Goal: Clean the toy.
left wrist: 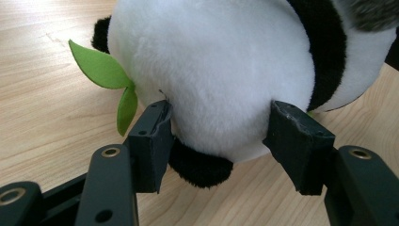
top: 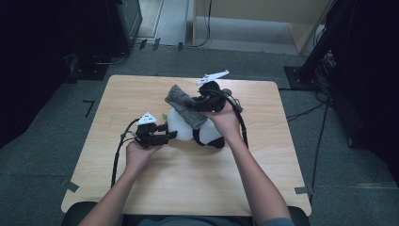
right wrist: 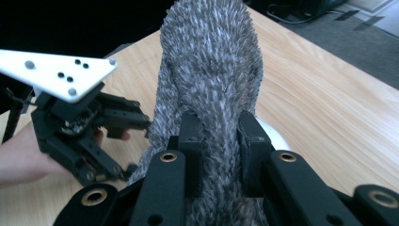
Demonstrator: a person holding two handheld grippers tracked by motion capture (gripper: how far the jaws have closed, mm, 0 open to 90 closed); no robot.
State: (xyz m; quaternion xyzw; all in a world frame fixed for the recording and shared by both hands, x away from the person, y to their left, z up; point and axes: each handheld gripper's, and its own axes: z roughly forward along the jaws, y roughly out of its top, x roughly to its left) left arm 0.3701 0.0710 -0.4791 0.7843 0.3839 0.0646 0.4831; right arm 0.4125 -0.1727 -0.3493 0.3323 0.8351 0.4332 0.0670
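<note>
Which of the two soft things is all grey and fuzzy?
The long grey fuzzy cloth, pinched in the right gripper and draped over the toy. The round plush panda, between the left gripper's jaws, is white and black with green leaves.

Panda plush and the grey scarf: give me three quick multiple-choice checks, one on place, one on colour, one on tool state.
1. Where is the panda plush?
A. on the wooden table
B. on the floor
C. held high above the table

2. What colour is the leaf on the plush?
A. red
B. green
C. blue

3. How does the right tool stand?
A. wide open, holding nothing
B. resting flat on the table
C. shut on the grey scarf

Answers: 1 A, the left gripper view shows wood right under the plush; 2 B, the leaf is bright green beside the white fur; 3 C, the right gripper view shows both jaws pressing into the scarf.
</note>
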